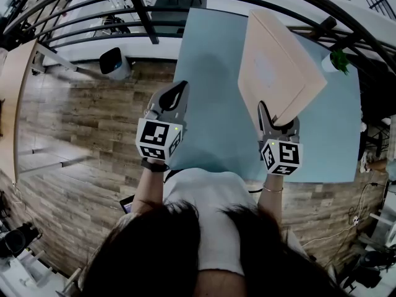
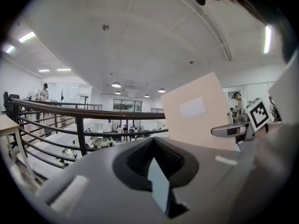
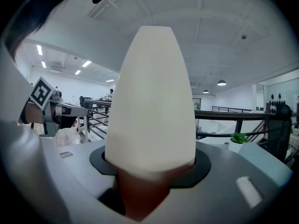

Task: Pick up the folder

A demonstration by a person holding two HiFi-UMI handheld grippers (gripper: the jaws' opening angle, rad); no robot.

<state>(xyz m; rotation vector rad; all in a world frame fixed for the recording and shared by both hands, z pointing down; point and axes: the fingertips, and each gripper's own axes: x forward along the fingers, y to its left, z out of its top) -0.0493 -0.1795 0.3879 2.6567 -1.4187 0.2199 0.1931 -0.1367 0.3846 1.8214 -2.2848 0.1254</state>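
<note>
The person stands at the near edge of a light blue table (image 1: 210, 73) with a tong-like gripper in each hand. The right gripper (image 1: 276, 124) is clamped on the near corner of the beige folder (image 1: 275, 67), its jaws spread wide around the thick edge. In the right gripper view the folder (image 3: 154, 101) fills the space between them. The folder is raised and tilted, rising away from the person, with a pale rectangular label (image 2: 192, 107) on the face turned towards the left hand. The left gripper (image 1: 179, 91) hovers over the table's left edge, jaws pressed together with nothing in them. A dark railing (image 1: 142, 11) curves behind the table, a small potted plant (image 1: 339, 59) sits at its far right corner, and wooden floor (image 1: 80, 116) lies to the left.
</note>
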